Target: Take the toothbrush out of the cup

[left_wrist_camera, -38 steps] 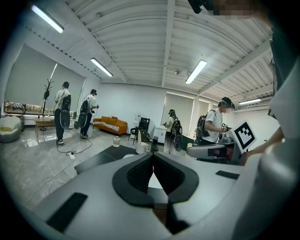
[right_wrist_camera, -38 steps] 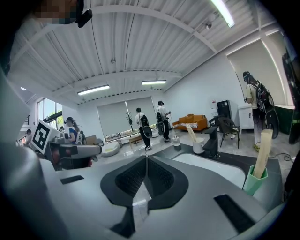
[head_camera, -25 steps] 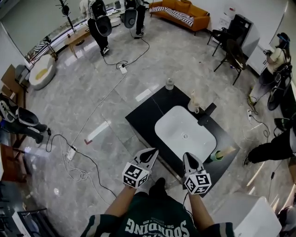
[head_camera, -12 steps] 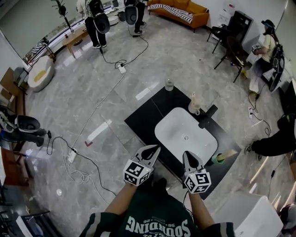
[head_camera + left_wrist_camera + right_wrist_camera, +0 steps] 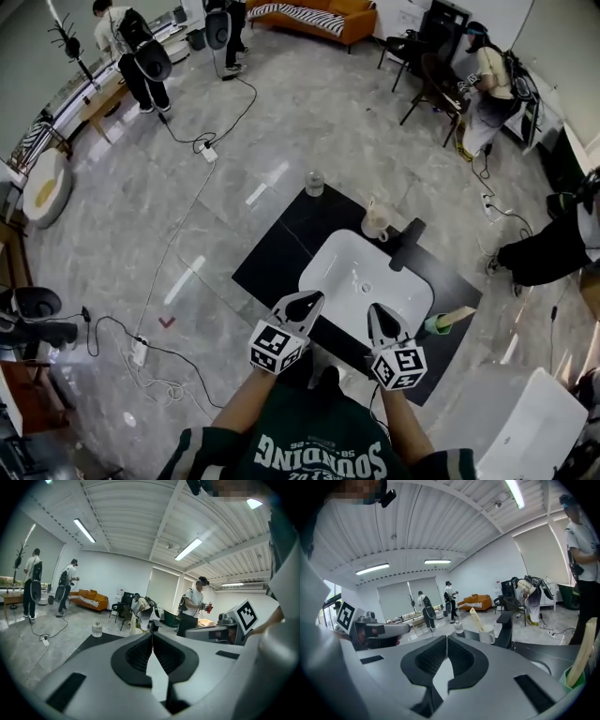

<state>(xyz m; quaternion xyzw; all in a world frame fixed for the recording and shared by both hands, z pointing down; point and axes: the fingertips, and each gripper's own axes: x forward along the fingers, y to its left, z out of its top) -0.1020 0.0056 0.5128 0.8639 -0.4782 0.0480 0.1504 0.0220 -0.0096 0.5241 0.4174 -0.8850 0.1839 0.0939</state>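
1. The left gripper (image 5: 309,300) (image 5: 152,635) is held over the near edge of the table (image 5: 277,246), its jaws pressed together with nothing between them
2. The right gripper (image 5: 374,309) (image 5: 446,637) sits just beside it, and its jaws are also together and empty
3. The toothbrush (image 5: 371,207) (image 5: 476,618) stands tilted in the white cup (image 5: 376,226) (image 5: 488,634)
4. That cup is on the table at the far side of the sink (image 5: 333,272), just left of the black tap (image 5: 405,242) (image 5: 505,626)
5. Both grippers are well apart from the cup, with the sink between
6. A clear bottle (image 5: 314,184) (image 5: 97,629) (image 5: 459,629) stands near the table's far corner, apart from the cup
7. A green cup (image 5: 435,325) (image 5: 575,676) with a pale stick (image 5: 457,316) (image 5: 585,648) in it is at the table's right edge
8. Several people (image 5: 141,56) stand or bend about the room, and an orange sofa (image 5: 314,13) is by the far wall
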